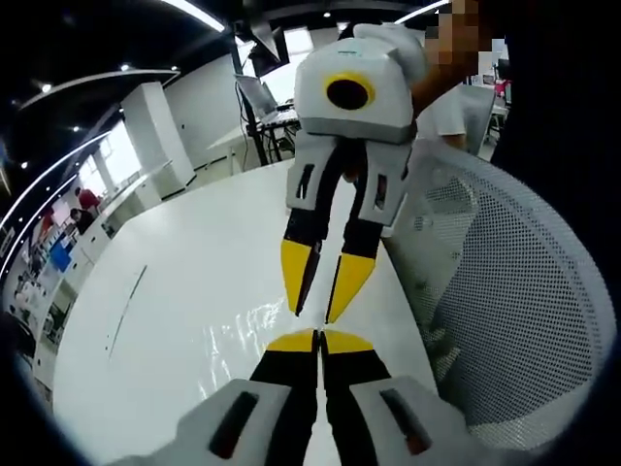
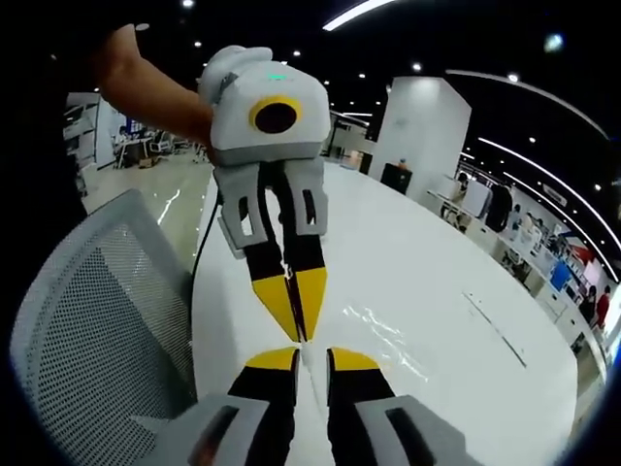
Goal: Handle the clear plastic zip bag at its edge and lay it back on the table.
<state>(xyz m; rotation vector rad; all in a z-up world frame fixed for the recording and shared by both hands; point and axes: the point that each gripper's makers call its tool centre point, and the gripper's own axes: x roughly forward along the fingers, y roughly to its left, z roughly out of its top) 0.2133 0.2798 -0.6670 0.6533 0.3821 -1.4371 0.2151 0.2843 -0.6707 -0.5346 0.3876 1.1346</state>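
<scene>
The clear zip bag [image 1: 238, 335] lies flat on the white table [image 1: 184, 233], showing mostly as glints; in the right gripper view the bag [image 2: 388, 335] spreads right of the jaws. My left gripper [image 1: 318, 340] is shut at the bag's near edge, apparently pinching the thin film. From the other side it appears as the left gripper [image 2: 299, 330], its yellow tips pressed together and pointing down at the table [image 2: 417, 243]. My right gripper [image 2: 312, 359] faces it, open, with nothing between its fingers. In the left gripper view the right gripper [image 1: 312, 311] hangs just ahead with its tips slightly apart.
A grey mesh chair back [image 1: 505, 291] stands close against the table's edge, seen also as the chair [image 2: 97, 311] on the left. A person's arm [image 2: 146, 87] holds the left gripper. Desks, monitors and people are far off in the room.
</scene>
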